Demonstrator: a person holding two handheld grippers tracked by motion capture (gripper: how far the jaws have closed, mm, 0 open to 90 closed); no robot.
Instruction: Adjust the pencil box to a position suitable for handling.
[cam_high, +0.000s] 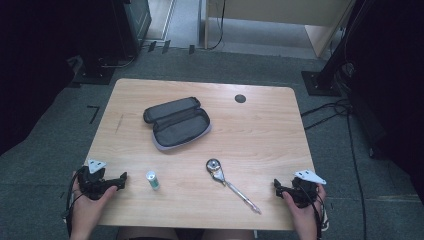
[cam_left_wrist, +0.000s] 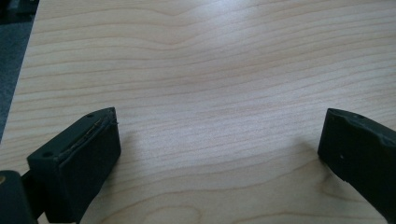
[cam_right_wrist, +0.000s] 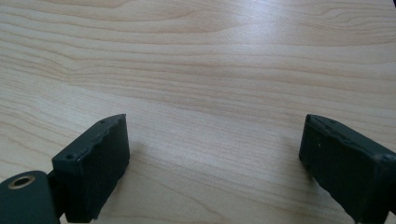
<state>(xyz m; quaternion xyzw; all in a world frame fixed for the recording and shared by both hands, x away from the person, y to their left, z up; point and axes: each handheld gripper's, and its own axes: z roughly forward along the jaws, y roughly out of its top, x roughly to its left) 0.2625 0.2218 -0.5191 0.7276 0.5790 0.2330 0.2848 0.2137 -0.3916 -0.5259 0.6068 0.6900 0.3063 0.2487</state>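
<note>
Both grippers, left (cam_high: 121, 180) and right (cam_high: 276, 186), rest spread and empty at the table's (cam_high: 260, 135) near edge. Nothing is started; the small bottle (cam_high: 152, 180) beside the left one seems the likeliest first reach.

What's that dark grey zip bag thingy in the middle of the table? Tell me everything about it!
The dark grey fabric pencil case lies unzipped and folded open on the light wooden table, a little left of the middle. Its two long halves sit side by side, slanted, the nearer one showing a paler grey edge. It looks soft, and nothing can be made out inside. Nothing but the table touches it.
</note>
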